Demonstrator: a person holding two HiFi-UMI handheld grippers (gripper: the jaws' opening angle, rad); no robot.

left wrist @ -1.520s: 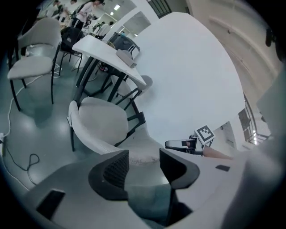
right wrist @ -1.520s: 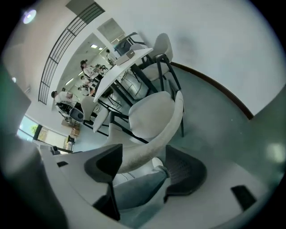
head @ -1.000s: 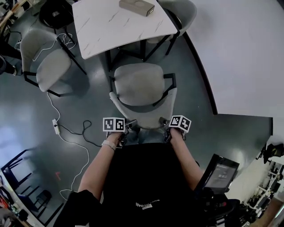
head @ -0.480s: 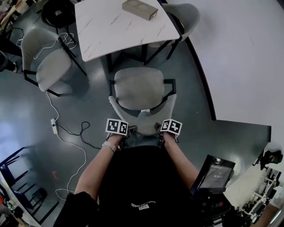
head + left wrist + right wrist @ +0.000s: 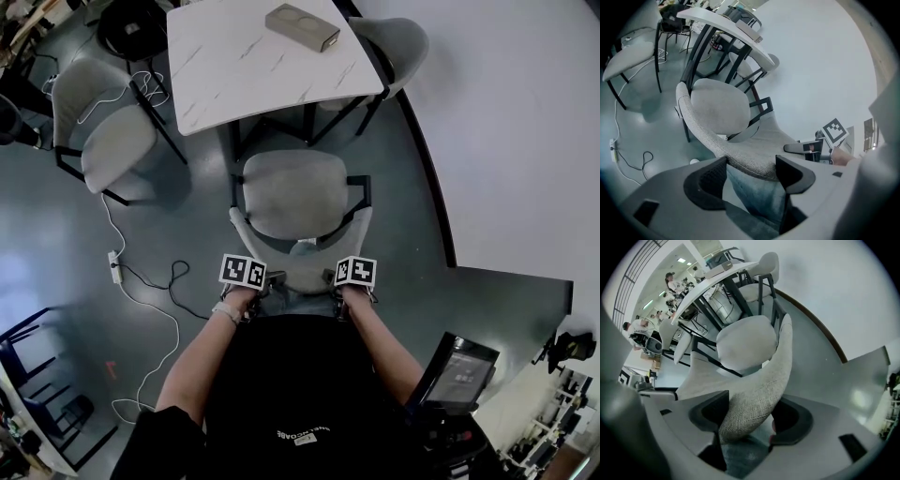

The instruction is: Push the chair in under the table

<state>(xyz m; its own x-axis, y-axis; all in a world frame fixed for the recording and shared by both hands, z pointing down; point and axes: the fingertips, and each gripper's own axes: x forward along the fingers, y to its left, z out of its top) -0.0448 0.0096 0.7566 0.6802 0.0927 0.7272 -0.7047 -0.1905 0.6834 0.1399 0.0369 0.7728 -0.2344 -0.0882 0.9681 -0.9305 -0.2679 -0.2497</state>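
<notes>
Grey polished floor [image 5: 112, 328] fills most of my head view, with a white wall [image 5: 506, 122] running off toward 3 o'clock. At 12 o'clock stands the white marbled worktop [image 5: 253, 66] on black legs, and a flat tan box [image 5: 302, 27] lies on it near the far edge.

The chair [image 5: 295, 197] I am working on sits at 6 o'clock from the worktop. Its grey seat lies just outside the worktop's near edge and faces it. The curved fabric backrest is toward me, close against the person's legs.

The left claw [image 5: 751, 169] is on the backrest's top rim at about 7 o'clock of the seat. In its own view the grey fabric fills the gap from one pad to the other, so I read it as clamped on the rim. The right claw [image 5: 749, 417] grips the same rim at about 5 o'clock. There too the woven edge runs straight between the two pads, and they press it from both sides. Both marker cubes face up at me, one on each side of the backrest.

A second grey chair [image 5: 117, 145] stands at 10 o'clock, and a third [image 5: 394, 42] is at 1 o'clock beside the worktop. A white cable [image 5: 141, 281] trails across the floor at 8 o'clock.
</notes>
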